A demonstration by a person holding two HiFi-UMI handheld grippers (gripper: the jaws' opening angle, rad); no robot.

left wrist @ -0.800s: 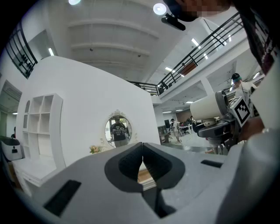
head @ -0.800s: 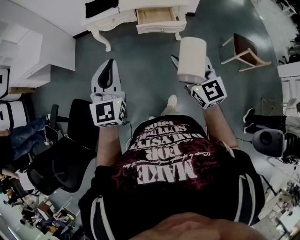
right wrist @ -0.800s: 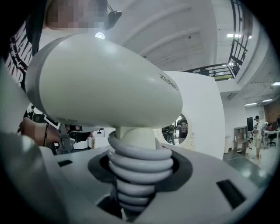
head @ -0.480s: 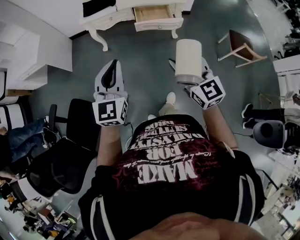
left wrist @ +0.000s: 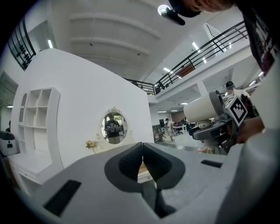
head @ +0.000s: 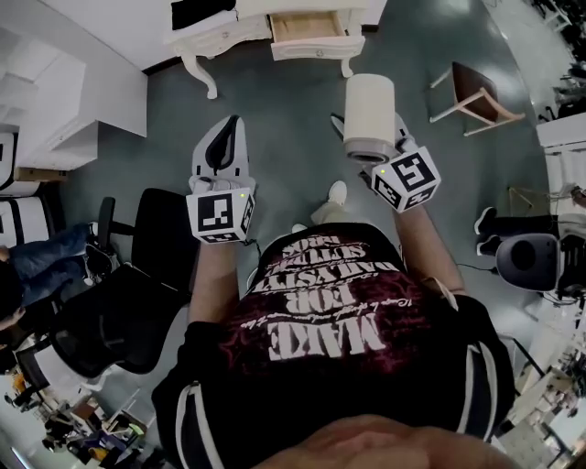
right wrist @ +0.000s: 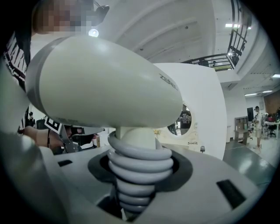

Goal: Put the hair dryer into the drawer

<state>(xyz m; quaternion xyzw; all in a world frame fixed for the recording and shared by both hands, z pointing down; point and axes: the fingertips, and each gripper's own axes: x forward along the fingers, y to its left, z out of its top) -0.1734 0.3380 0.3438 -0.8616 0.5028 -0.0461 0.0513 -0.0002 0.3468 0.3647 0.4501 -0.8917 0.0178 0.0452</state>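
A cream hair dryer [head: 370,110] stands upright in my right gripper [head: 369,137]. The jaws are shut on its handle, which has a grey cord [right wrist: 139,164] wound around it. In the right gripper view the dryer's body [right wrist: 105,83] fills the upper frame above the right gripper [right wrist: 140,179]. My left gripper [head: 222,147] is held level beside it, shut with nothing in it; its pads meet in the left gripper view [left wrist: 142,159]. Ahead across the floor, the wooden drawer [head: 307,27] stands pulled out of a white dressing table [head: 211,37].
A black office chair [head: 128,302] is at my left and a wooden chair [head: 476,92] at the right. White shelving [head: 55,110] lines the left wall. An oval mirror [left wrist: 113,127] hangs above the dressing table. Grey floor [head: 284,119] lies between me and the table.
The left gripper sits slightly further right in the head view. The hair dryer stays held in the right gripper, and the table remains at the top of the view.
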